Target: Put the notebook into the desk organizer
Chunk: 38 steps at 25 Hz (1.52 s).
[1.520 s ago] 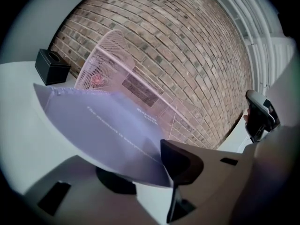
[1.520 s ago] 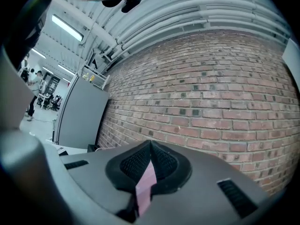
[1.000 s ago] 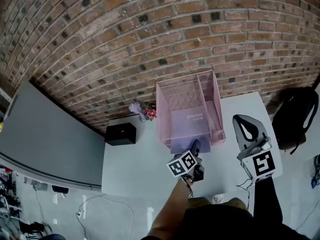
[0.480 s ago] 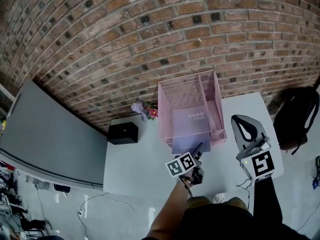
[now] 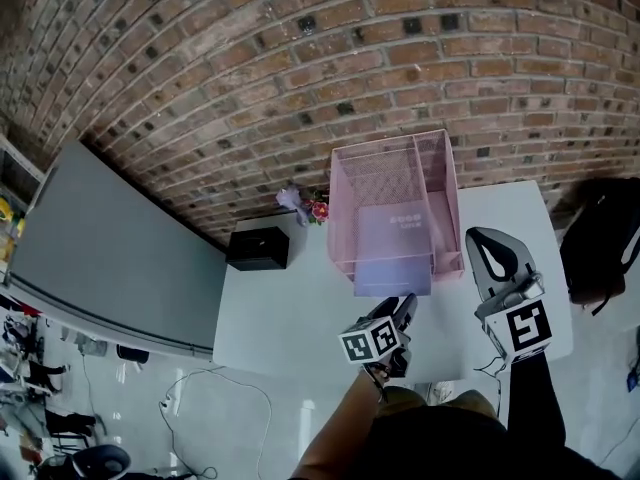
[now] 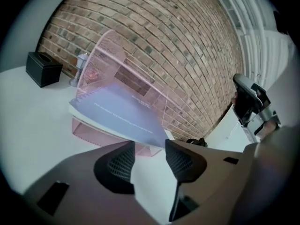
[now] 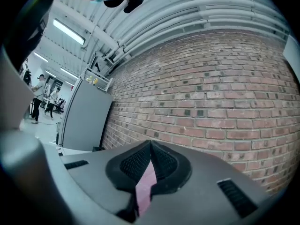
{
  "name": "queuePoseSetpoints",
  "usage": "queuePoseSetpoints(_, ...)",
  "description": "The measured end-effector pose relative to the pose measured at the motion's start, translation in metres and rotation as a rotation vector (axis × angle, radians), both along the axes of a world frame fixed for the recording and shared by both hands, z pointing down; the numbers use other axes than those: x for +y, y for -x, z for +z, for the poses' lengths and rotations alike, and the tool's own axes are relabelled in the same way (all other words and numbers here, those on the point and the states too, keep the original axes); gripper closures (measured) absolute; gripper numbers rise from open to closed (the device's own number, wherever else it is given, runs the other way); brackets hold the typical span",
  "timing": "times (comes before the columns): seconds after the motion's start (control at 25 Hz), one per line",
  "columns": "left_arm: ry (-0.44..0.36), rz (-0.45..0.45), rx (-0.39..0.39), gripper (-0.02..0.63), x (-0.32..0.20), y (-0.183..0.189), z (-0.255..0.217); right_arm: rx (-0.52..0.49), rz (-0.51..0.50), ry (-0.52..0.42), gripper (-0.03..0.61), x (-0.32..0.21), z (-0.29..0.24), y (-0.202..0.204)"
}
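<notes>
Apparently almost done. From the head view, finds the notebook [image 5: 392,260] lying flat in the wide bay of the organizer [image 5: 390,173], near edge sticking out past the low front over the table [image 5: 280,318]. Puts the left gripper [image 5: 408,302] just beside that edge and apparently clear of it, and the right gripper [image 5: 488,243] off to the side, well apart from both. Leaves, at most, a last nudge further in, judging by the overhang. Reads the organizer as thin pink wire mesh, boxy, with a narrow side bay. Reads the notebook as a flat lavender rectangle with a smooth matt cover, and the table as plain white.

From the left gripper view, shows jaws standing moderately apart, having just closed in a little, with nothing between them but bare table. Places the notebook [image 6: 119,112] beyond the tips, sloping down out of the organizer [image 6: 108,50], pale page block visible under the cover. Makes out ribbed black pads [image 6: 121,163] set in rounded grey shells.

From the right gripper view, shows jaws pressed together at the tips, gripping nothing. Lets a pink sliver show through the slit below, source unclear. Fills the rest with rough red brick [image 7: 225,93].
</notes>
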<state>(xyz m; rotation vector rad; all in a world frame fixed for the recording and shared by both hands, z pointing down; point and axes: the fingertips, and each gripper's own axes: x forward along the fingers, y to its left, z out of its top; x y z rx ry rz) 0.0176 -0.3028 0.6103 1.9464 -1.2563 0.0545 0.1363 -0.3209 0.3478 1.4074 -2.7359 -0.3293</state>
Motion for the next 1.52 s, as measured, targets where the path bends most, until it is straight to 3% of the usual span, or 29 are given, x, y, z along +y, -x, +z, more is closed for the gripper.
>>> queuePoseSetpoints(0.08, -0.024, -0.016, -0.054, 0.497, 0.004, 0.005, 0.0, -0.001, -0.016, 0.002, 0.557, 0.001, 0.002, 0.004)
queuePoseSetpoints(0.16, -0.046, -0.035, -0.086, 0.579, 0.008, 0.01, -0.002, 0.001, -0.031, 0.002, 0.557, 0.002, 0.003, 0.007)
queuePoseSetpoints(0.2, -0.056, -0.041, -0.093, 0.586, 0.009, 0.011, -0.003, 0.002, -0.037, 0.003, 0.557, 0.002, 0.003, 0.008)
queuePoseSetpoints(0.44, -0.096, -0.053, -0.1, 0.592, 0.011, 0.004, 0.004, 0.0, -0.046, 0.001, 0.557, 0.0, 0.003, 0.003)
queuePoseSetpoints(1.28, -0.111, -0.039, -0.133, 0.592, -0.044, 0.002, -0.004, 0.015, 0.013, -0.005, 0.557, -0.018, 0.004, -0.028)
queuePoseSetpoints(1.52, -0.098, -0.024, -0.175, 0.592, -0.063, 0.003, 0.001, 0.026, 0.039, -0.015, 0.557, -0.019, 0.001, -0.039)
